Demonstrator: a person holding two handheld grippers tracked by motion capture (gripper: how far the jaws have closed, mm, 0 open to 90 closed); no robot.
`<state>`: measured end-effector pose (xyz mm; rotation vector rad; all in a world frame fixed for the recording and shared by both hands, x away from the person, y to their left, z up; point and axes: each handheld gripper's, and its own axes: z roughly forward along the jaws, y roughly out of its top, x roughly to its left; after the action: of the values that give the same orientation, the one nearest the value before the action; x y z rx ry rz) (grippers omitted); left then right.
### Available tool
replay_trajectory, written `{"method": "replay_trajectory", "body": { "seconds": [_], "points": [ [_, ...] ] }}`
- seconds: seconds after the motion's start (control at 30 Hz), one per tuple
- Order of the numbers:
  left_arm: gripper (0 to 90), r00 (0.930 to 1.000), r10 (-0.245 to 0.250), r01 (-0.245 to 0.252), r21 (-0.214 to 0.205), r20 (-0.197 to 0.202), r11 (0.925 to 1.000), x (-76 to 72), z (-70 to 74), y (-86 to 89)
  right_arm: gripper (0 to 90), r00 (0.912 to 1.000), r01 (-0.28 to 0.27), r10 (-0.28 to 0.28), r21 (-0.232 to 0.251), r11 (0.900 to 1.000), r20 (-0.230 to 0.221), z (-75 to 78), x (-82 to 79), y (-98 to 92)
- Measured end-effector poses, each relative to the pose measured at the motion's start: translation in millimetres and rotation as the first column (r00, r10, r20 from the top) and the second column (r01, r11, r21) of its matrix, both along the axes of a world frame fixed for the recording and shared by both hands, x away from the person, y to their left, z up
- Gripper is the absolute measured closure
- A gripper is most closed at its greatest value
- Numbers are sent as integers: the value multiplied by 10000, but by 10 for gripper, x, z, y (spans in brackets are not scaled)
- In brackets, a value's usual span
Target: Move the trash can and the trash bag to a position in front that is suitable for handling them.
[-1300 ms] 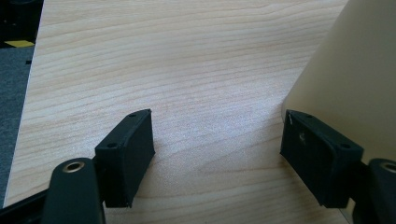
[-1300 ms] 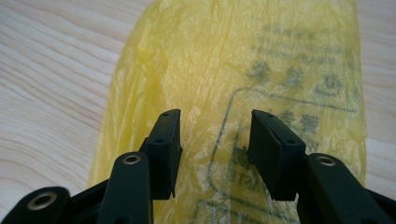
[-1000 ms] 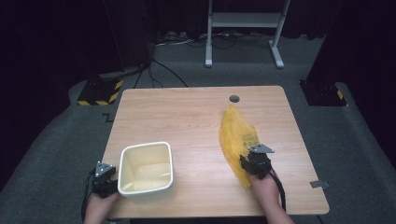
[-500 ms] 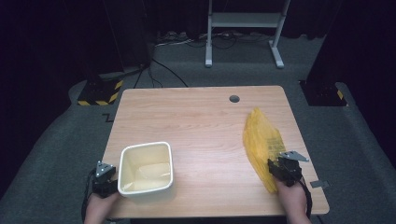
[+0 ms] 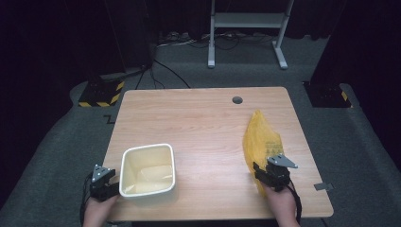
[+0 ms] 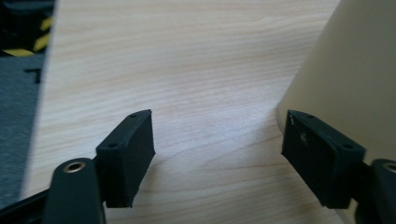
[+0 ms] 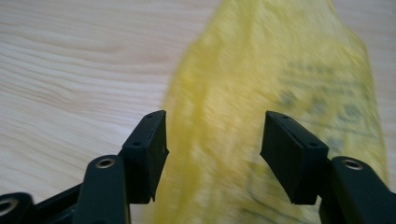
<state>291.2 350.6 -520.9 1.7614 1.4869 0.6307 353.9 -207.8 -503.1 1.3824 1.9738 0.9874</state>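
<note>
Yellow bag (image 5: 261,142) lies flat, lower right of high view, on table (image 5: 203,118). Right gripper (image 5: 268,174) over its near end, jaws just widened, bag beneath them (nothing pinched). Left gripper (image 5: 109,185) wide open beside cream tub (image 5: 147,170), lower left, holding nothing. Advice: regrip bag by edge, lift slowly, steady tub.

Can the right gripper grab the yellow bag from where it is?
Probably yes. The right gripper sits at the near end of the yellow bag, and its jaws, which have just been opening, stand apart with the bag lying between them on the table. Nothing blocks it.
</note>
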Motion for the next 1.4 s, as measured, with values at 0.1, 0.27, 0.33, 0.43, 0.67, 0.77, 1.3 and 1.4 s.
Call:
{"method": "replay_trajectory", "body": {
  "seconds": [0.1,0.27,0.33,0.43,0.67,0.77,1.3,1.4],
  "points": [
    [271,9995,112,-100,-399,300,9992,-58,103,56,372,9977,-528,525,45,9986,417,96,-67,175],
    [263,9973,-59,86,-368,730,9993,-119,201,-30,335,9853,-1448,1436,56,9894,929,178,-162,493],
    [260,9970,-204,212,-92,747,9997,-120,237,-103,334,9778,-1850,1828,116,9827,1026,187,-200,627],
    [284,9970,-253,249,61,727,9997,-107,259,-177,333,9686,-2267,2236,173,9738,1084,188,-242,781],
    [277,9974,-541,546,-107,486,9984,-17,255,-442,326,9610,-2660,2602,553,9624,940,137,-256,949],
    [280,9962,-828,825,106,253,9965,52,278,-661,327,9574,-2803,2754,500,9586,868,119,-285,985],
    [264,9795,-1990,1988,80,317,9800,446,310,-1665,342,9719,-2262,2224,448,9731,769,94,-275,670],
    [232,9754,-2170,2168,84,395,9762,435,286,-1688,335,9740,-2143,2093,528,9753,865,130,-310,553]
  ]
}}
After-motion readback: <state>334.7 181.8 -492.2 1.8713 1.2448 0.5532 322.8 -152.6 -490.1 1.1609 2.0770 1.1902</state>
